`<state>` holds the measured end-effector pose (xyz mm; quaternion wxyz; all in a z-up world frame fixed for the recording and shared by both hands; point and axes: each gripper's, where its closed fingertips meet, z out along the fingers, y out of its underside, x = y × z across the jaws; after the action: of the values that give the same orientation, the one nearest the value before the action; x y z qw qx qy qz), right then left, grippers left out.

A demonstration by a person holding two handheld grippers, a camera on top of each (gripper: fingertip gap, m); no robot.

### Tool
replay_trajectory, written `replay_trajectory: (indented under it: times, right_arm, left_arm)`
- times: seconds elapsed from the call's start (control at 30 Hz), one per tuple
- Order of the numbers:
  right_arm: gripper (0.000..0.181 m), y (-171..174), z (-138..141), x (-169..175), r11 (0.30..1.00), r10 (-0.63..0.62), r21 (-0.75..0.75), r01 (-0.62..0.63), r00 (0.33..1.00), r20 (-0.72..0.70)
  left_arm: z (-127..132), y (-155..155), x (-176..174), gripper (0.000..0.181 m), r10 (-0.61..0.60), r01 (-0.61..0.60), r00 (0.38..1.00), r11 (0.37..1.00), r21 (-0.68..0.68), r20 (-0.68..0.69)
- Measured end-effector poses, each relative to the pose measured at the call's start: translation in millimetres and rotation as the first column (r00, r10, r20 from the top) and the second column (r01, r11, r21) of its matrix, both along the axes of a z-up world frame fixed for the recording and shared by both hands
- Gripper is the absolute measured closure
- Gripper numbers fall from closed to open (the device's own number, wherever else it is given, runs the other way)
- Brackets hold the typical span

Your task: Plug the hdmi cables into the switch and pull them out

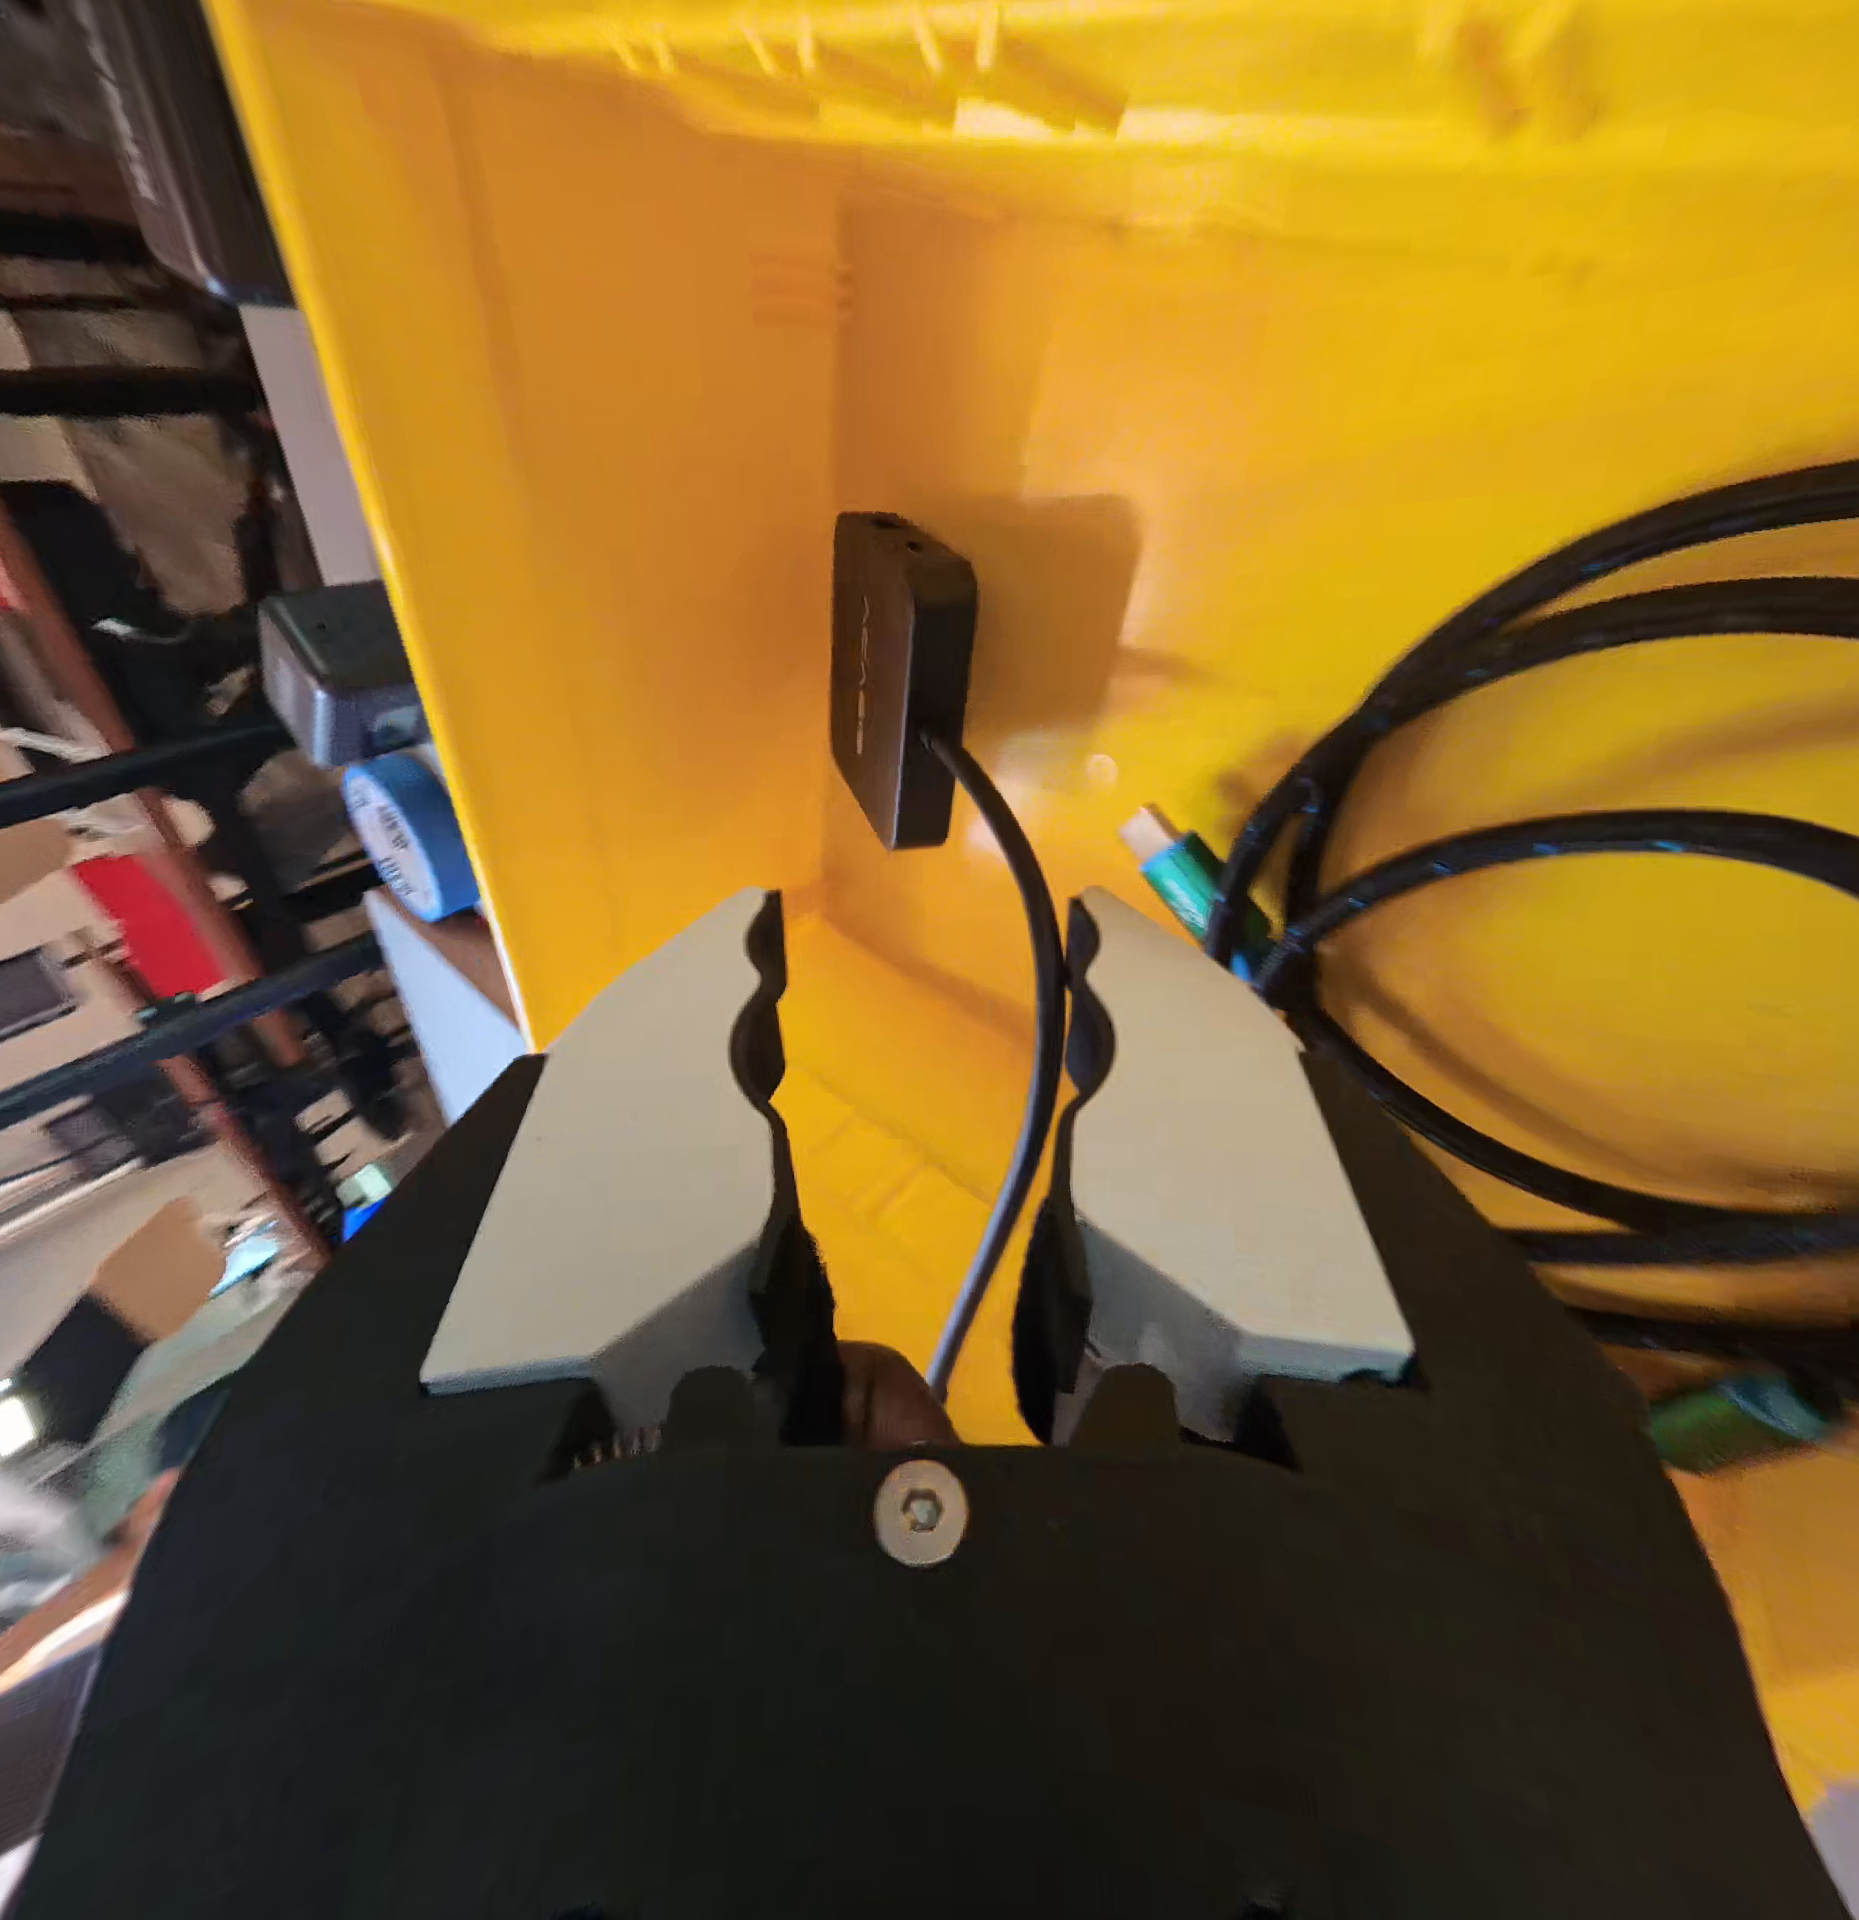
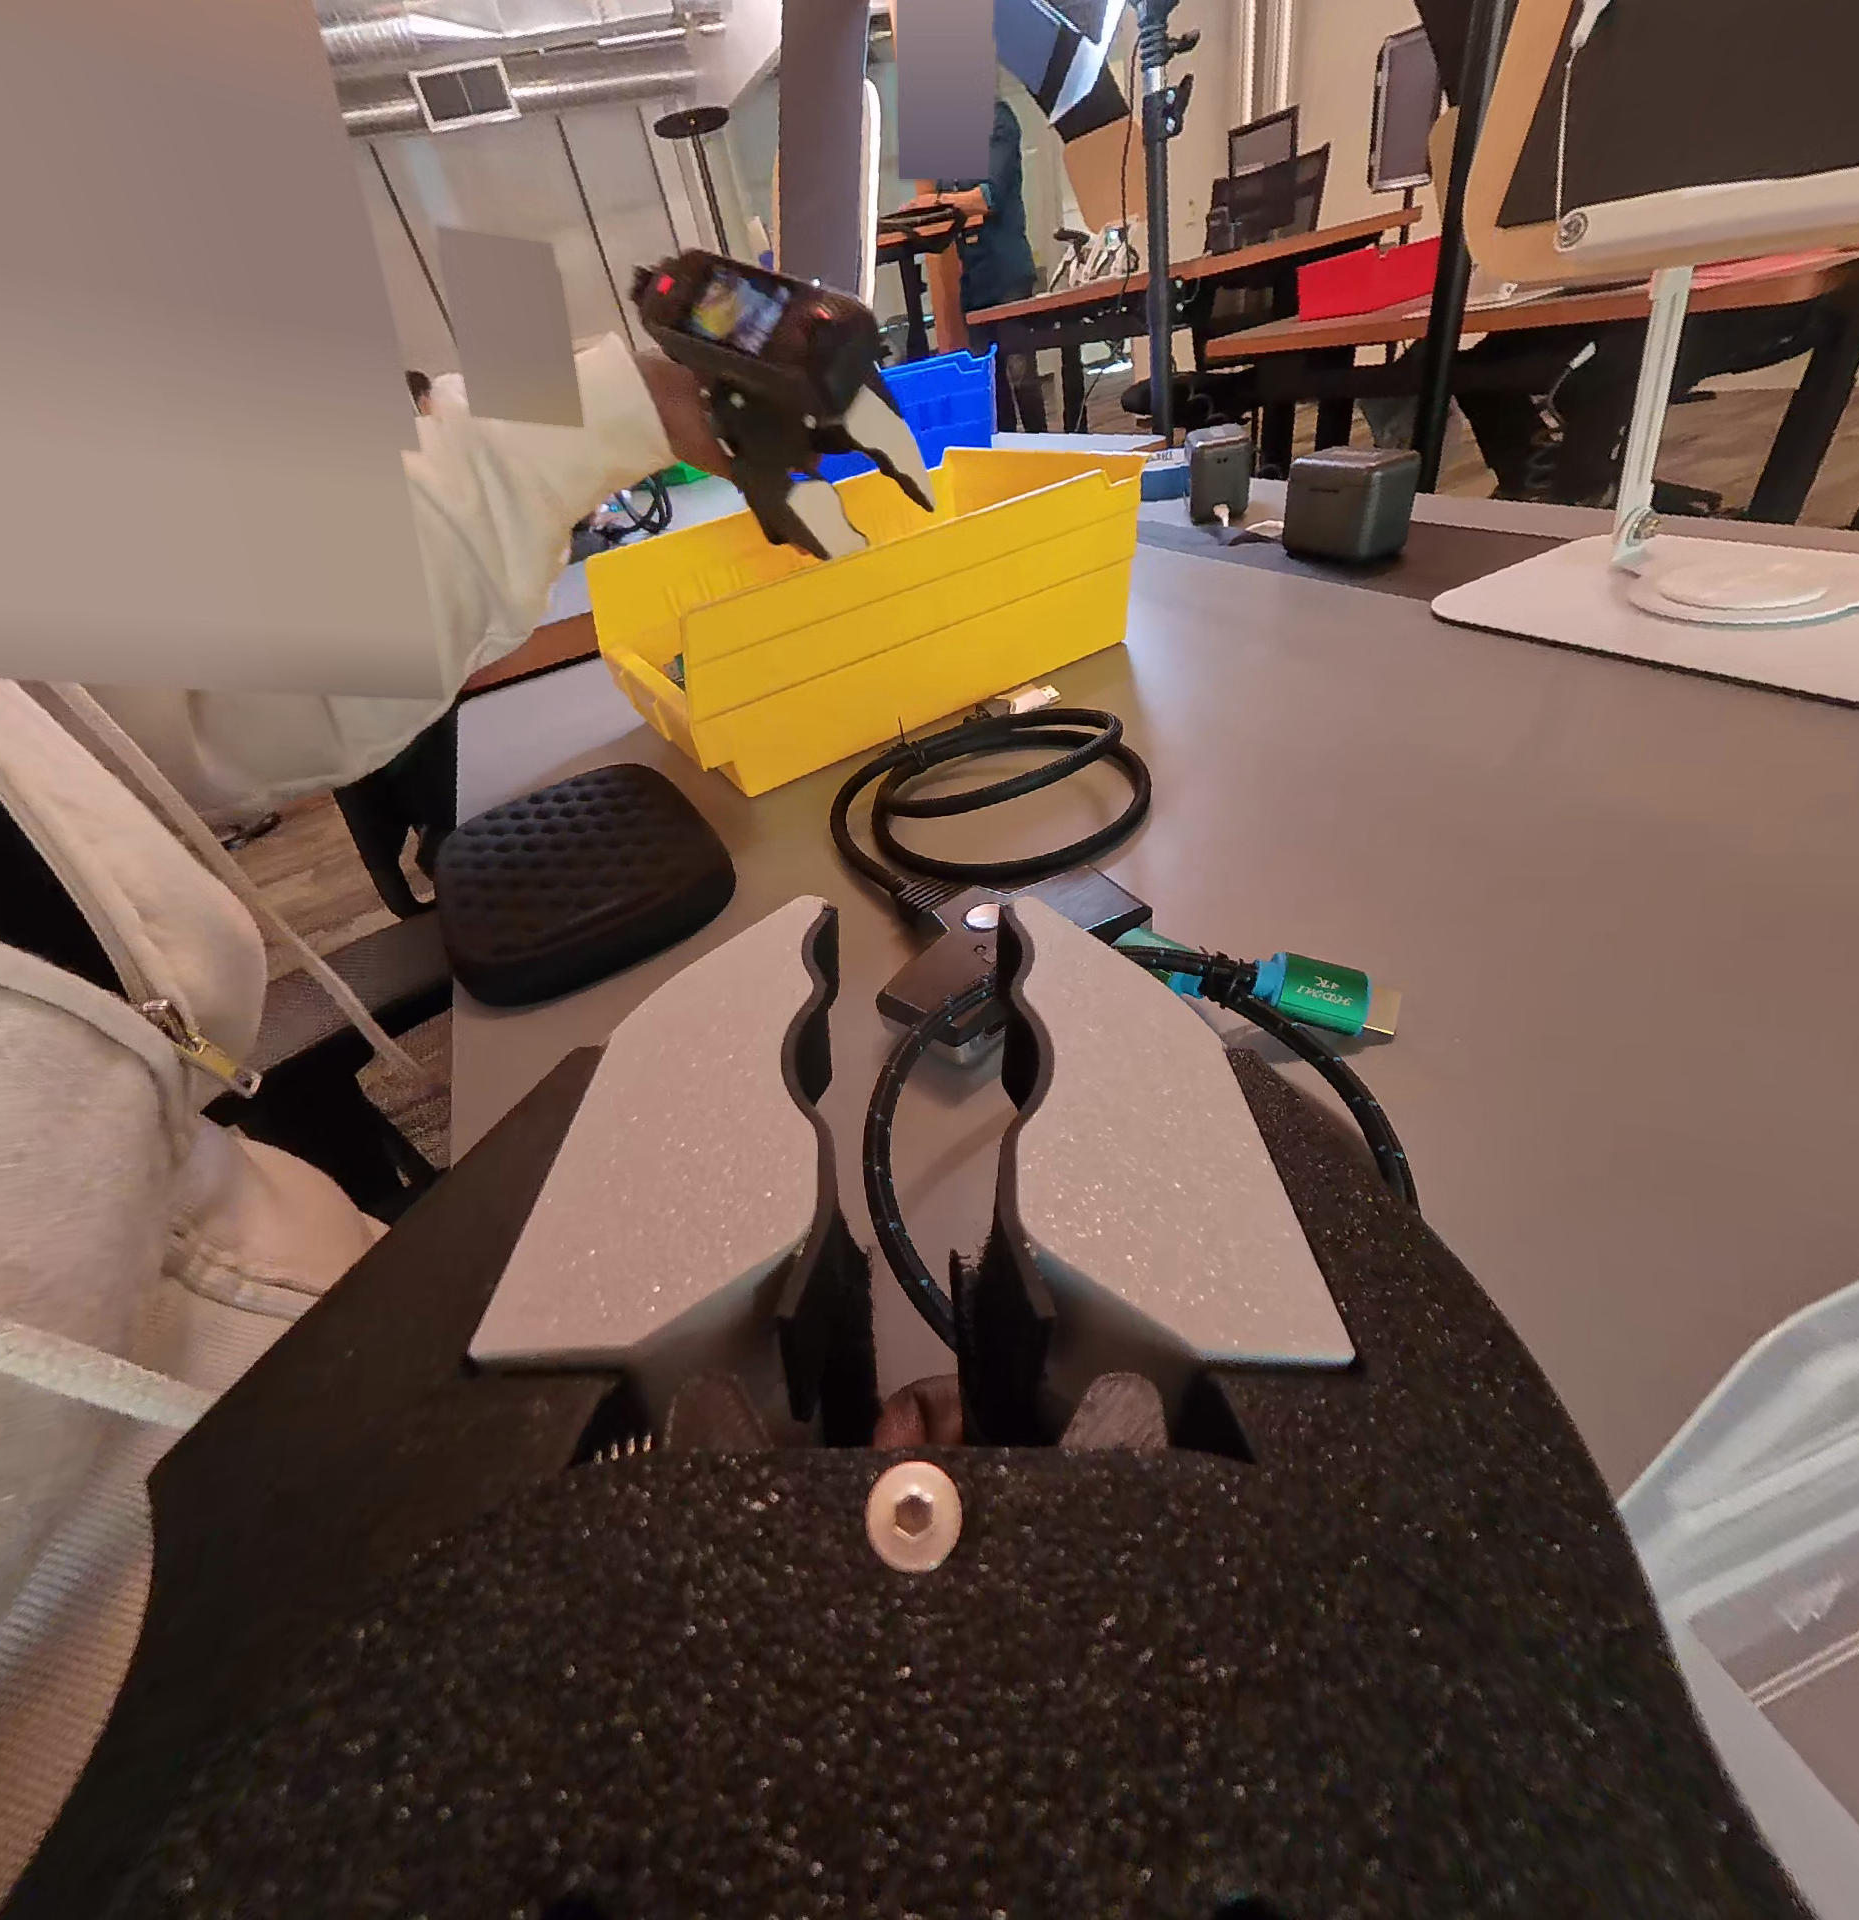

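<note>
1. The left gripper [image 1: 923,909] is inside the yellow bin [image 1: 1320,312], its fingers spread; a thin black lead [image 1: 1029,997] runs between them untouched by the left finger.
2. Ahead of it sits a small black adapter box [image 1: 902,665]; to its right lie coiled black cables [image 1: 1579,831] with a green plug [image 1: 1179,868].
3. The right gripper [image 2: 914,925] hovers over the desk [image 2: 1527,883], fingers apart, around the black switch [image 2: 951,982] without clamping it.
4. A green-plugged HDMI cable [image 2: 1314,992] lies just right of it; another black cable [image 2: 992,800] coils ahead.
</note>
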<state>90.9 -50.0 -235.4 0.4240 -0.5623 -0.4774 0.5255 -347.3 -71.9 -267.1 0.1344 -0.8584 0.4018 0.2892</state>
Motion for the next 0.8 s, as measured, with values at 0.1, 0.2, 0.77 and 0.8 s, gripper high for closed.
replay_trajectory:
  times: [0.1,0.2,0.77,0.8]
  right_arm:
    - [0.152,1.4,0.7,-0.1,1.000,0.010,-0.028,-0.010,1.000,-0.015]
    - [0.152,3.7,0.8,-3.0,0.998,0.019,-0.052,-0.021,0.999,-0.026]
    - [0.153,2.8,-3.0,-6.3,0.999,0.002,-0.036,-0.002,1.000,0.006]
    - [0.153,2.5,-3.7,-6.9,0.999,0.007,-0.039,-0.006,1.000,0.011]
  left_arm:
    - [18.7,-33.7,17.3,0.129,-0.077,0.079,0.988,0.997,-0.012,0.132]
    - [13.3,-78.4,38.0,0.137,-0.127,0.165,0.960,0.977,-0.138,0.248]
    - [-7.3,-88.9,64.7,0.174,-0.158,0.195,0.941,0.976,-0.099,0.300]
    - [14.9,-83.2,67.0,0.175,-0.163,0.170,0.935,0.985,0.003,0.315]
